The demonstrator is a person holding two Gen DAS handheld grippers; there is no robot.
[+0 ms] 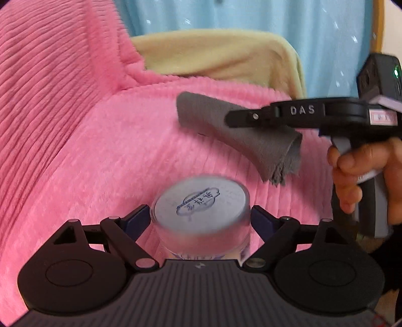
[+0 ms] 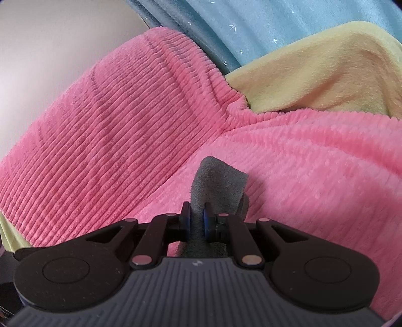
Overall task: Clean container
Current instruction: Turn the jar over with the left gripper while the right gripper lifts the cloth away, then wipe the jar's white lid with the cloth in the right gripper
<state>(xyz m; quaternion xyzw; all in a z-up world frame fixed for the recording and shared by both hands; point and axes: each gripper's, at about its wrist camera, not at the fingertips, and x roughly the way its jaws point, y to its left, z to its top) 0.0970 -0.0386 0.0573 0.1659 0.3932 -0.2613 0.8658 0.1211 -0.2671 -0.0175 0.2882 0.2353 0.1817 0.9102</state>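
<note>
A clear round container (image 1: 201, 216) with a white lid bearing a blue stamp sits between the fingers of my left gripper (image 1: 200, 218), which is shut on its sides. My right gripper (image 2: 197, 221) is shut on a grey cloth (image 2: 216, 183). In the left wrist view the right gripper (image 1: 253, 117) comes in from the right and holds the grey cloth (image 1: 251, 140) above and behind the container, apart from it. The container is blurred.
A pink ribbed blanket (image 1: 88, 130) covers the surface and the raised back at left. A yellow blanket (image 1: 213, 52) lies behind it, with a light blue curtain (image 1: 251, 15) at the back. A hand (image 1: 361, 171) grips the right tool's handle.
</note>
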